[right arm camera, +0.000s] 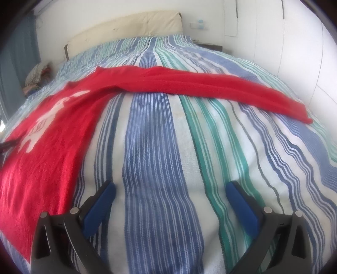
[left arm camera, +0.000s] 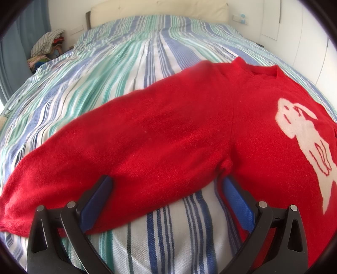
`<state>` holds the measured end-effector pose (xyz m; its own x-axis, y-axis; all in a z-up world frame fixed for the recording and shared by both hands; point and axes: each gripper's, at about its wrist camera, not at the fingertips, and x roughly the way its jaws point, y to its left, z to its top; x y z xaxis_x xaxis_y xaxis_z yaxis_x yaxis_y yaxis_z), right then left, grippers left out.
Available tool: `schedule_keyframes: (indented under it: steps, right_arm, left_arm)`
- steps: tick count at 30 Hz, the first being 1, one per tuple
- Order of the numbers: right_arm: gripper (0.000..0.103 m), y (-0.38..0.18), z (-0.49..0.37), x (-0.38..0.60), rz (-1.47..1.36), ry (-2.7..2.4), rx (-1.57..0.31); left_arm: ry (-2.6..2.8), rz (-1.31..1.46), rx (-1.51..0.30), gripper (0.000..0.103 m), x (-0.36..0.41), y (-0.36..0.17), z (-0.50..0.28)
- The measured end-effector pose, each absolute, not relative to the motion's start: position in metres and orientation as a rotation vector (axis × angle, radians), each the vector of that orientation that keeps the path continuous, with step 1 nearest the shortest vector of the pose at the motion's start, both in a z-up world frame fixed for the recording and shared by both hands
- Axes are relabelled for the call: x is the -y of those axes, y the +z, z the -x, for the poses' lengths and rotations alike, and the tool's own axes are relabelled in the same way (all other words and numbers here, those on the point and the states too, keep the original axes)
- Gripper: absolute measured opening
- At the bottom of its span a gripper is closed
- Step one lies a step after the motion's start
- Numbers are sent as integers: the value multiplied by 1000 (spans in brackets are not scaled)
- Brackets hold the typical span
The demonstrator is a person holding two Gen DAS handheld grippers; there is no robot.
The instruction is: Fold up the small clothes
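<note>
A red sweater (left arm camera: 168, 134) with a white figure on its front lies flat on the striped bedspread (left arm camera: 126, 69). In the left wrist view its left sleeve stretches out to the left. My left gripper (left arm camera: 168, 181) is open, its blue pads (left arm camera: 99, 202) straddling the sleeve's near edge close to the armpit. In the right wrist view the sweater's body (right arm camera: 46, 134) lies at the left and the other sleeve (right arm camera: 210, 86) stretches to the right. My right gripper (right arm camera: 170, 187) is open and empty over bare bedspread (right arm camera: 160, 137), right of the sweater's side edge.
A cream headboard (left arm camera: 160, 10) stands at the far end of the bed. A pile of clothes (left arm camera: 47, 48) sits at the far left by a blue curtain. White wardrobe doors (right arm camera: 294, 48) line the right side.
</note>
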<state>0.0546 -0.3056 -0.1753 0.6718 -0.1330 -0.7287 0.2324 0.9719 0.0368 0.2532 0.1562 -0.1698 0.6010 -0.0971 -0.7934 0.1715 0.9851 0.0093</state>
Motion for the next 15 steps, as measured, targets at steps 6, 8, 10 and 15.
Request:
schedule_keyframes:
  steps: [6,8,10,15]
  right_arm:
    - [103,-175,-55,303,-120,-221,-805]
    - [103,-175,-55,303,-118,-222,-803]
    - [103,-175,-55,303,-119,-221,-801]
    - [103,-175,-54,303,-115,-225,-792]
  left_arm:
    - [-156,-87,-914,103,-156,-170,-253]
    - [-156,-87,-914,103,-156,-170,-253]
    - [-156,-87,-914,103,-156,-170,-253]
    - [-156,-87,-914,103,-156,-170,-253]
